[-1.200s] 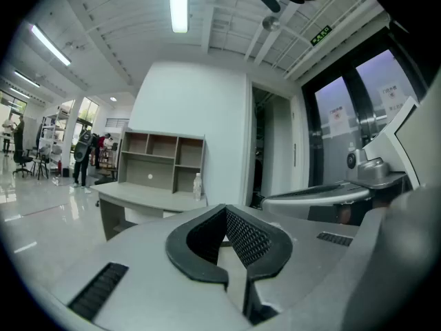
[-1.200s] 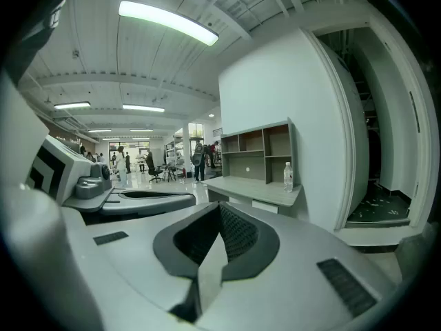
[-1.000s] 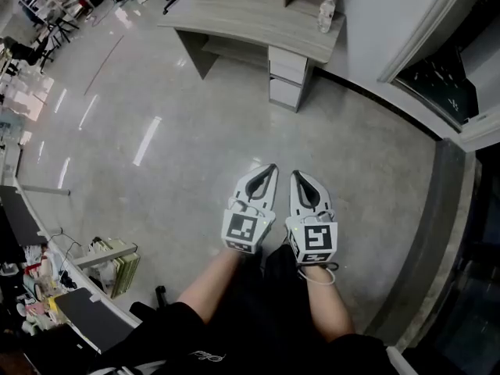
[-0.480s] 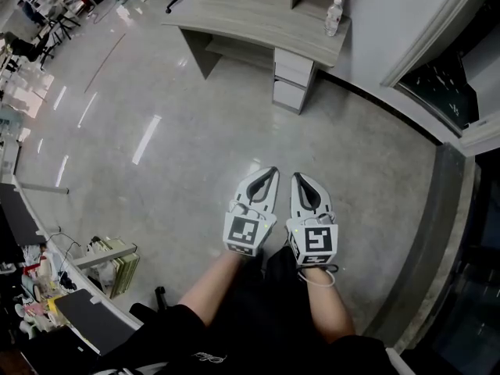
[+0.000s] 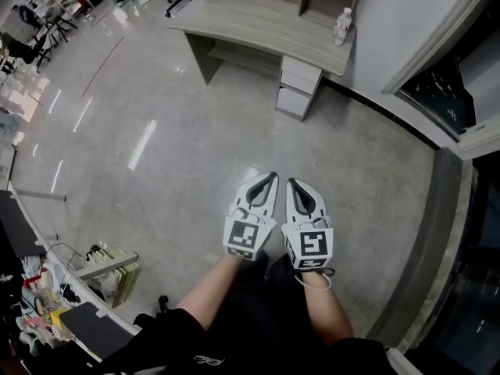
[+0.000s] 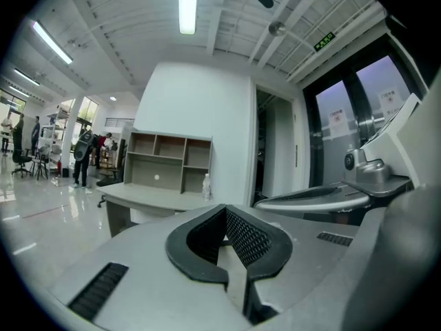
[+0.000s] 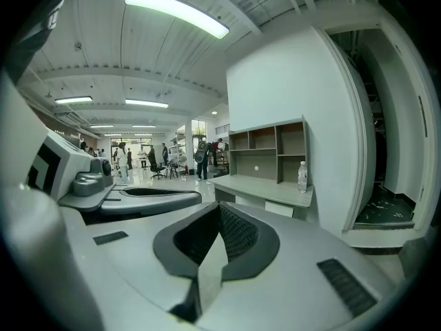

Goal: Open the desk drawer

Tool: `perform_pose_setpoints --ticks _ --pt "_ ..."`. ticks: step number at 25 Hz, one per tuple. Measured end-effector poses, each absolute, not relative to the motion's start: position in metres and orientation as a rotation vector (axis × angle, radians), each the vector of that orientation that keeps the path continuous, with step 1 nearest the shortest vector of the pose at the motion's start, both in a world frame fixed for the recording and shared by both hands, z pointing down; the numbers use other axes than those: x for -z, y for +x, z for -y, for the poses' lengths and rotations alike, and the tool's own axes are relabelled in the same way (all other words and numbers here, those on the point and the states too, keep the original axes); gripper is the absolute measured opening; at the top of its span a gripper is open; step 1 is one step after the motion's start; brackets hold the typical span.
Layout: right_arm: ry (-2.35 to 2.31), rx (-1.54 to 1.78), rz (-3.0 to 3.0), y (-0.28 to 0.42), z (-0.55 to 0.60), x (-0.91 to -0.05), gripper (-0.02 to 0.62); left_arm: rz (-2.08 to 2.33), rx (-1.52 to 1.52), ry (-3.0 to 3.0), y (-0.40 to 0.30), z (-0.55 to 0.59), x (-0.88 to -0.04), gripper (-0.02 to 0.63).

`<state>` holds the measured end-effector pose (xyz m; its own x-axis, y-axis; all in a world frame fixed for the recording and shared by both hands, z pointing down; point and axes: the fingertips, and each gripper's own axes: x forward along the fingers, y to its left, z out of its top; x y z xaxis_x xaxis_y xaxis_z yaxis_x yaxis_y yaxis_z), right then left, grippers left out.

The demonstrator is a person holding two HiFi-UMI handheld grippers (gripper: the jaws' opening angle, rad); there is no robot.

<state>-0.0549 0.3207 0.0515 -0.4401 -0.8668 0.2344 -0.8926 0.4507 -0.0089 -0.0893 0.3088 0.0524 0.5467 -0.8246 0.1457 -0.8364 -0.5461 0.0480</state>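
Floor (image 5: 156, 170): desk (image 5: 258, 14) stood well ahead, drawers (image 5: 298, 88) shut (bottle (image 5: 342, 26) on tabletop); left gripper (image 5: 264, 183), right gripper (image 5: 300, 189), jaws were closed, empty.

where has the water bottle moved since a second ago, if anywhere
No. The water bottle stays at the right end of the desk; only the view shifted.

Blk sleeves (image 5: 168, 330), white hand-held grippers (image 5: 268, 176) (image 5: 292, 183), sq markers (image 5: 242, 235)

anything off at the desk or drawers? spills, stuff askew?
Nothing stands out. The desk is tidy, its drawers look shut and flush, and the water bottle stands upright at the desk's right end.
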Motion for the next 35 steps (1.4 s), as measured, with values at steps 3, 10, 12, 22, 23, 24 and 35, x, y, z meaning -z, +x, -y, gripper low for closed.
perform_pose_setpoints --ticks 3,10,12,22,23,24,35 --pt "1.572 -0.183 2.477 -0.062 -0.317 -0.051 0.003 1.402 -0.163 2.688 -0.099 -0.305 -0.051 0.003" --pt "1.646 -0.181 2.388 -0.036 -0.298 -0.055 0.003 1.375 -0.141 2.694 -0.106 -0.277 -0.052 0.003" --pt "1.659 -0.186 2.378 -0.027 -0.287 -0.056 0.003 1.375 -0.140 2.686 -0.103 -0.263 -0.054 0.003" --pt "1.607 -0.211 2.420 0.010 -0.183 -0.073 0.003 1.385 -0.187 2.690 -0.062 -0.166 -0.065 0.003" --pt "1.598 -0.217 2.427 0.013 -0.172 -0.075 0.003 1.390 -0.189 2.684 -0.059 -0.156 -0.067 0.003" --pt "1.589 -0.224 2.435 0.017 -0.162 -0.078 0.003 1.397 -0.193 2.675 -0.055 -0.145 -0.069 0.003" --pt "1.507 -0.313 2.464 0.040 -0.086 -0.102 0.003 1.472 -0.239 2.565 -0.033 -0.072 -0.093 0.003"
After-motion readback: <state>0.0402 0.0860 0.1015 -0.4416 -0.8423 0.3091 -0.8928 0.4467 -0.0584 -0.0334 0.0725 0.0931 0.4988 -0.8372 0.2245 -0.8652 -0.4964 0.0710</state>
